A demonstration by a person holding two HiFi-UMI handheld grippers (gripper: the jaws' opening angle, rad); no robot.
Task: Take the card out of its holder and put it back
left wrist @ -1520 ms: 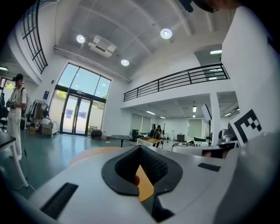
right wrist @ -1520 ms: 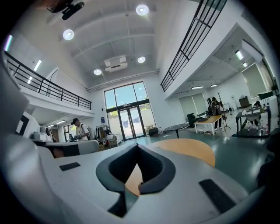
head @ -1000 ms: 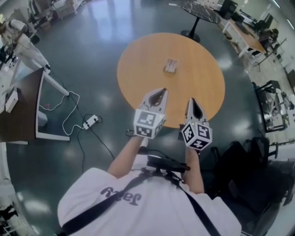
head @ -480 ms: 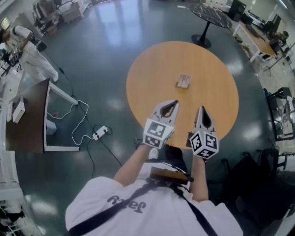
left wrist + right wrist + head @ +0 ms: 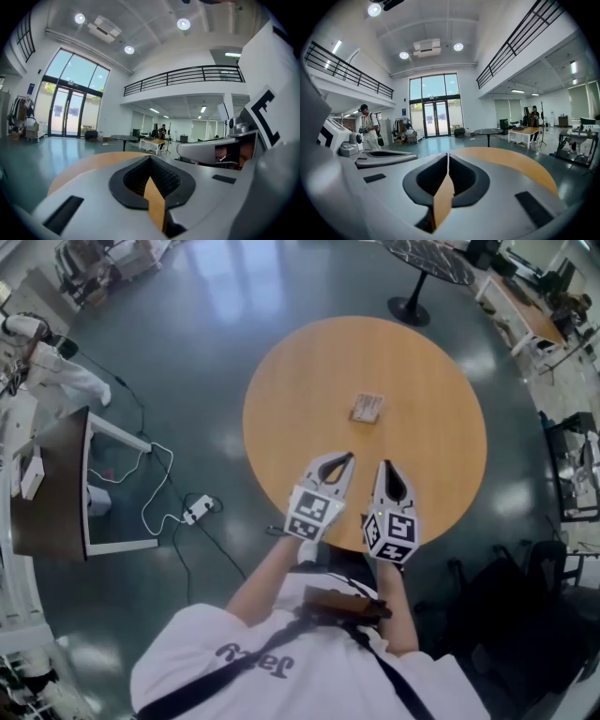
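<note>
A small card holder (image 5: pixel 367 408) with a card lies near the middle of the round wooden table (image 5: pixel 291 381). Both grippers hover side by side over the table's near edge, pointing toward the holder and well short of it. My left gripper (image 5: pixel 348 457) is shut with nothing between its jaws, and its closed tips (image 5: pixel 150 157) show above the tabletop (image 5: pixel 89 163). Just to its right, my right gripper (image 5: pixel 386 466) is also shut and empty, its tips (image 5: pixel 447 155) meeting in a line. The holder is hidden in both gripper views.
A dark round table (image 5: pixel 427 259) stands beyond the wooden one. A desk (image 5: pixel 56 484) stands at the left, with a white cable and power strip (image 5: pixel 197 510) on the floor. Black chairs and bags (image 5: pixel 506 587) crowd the right. People stand far off (image 5: pixel 370 124).
Both grippers have sunk lower over the table's near edge, side by side and still shut. The head view has shifted a little.
</note>
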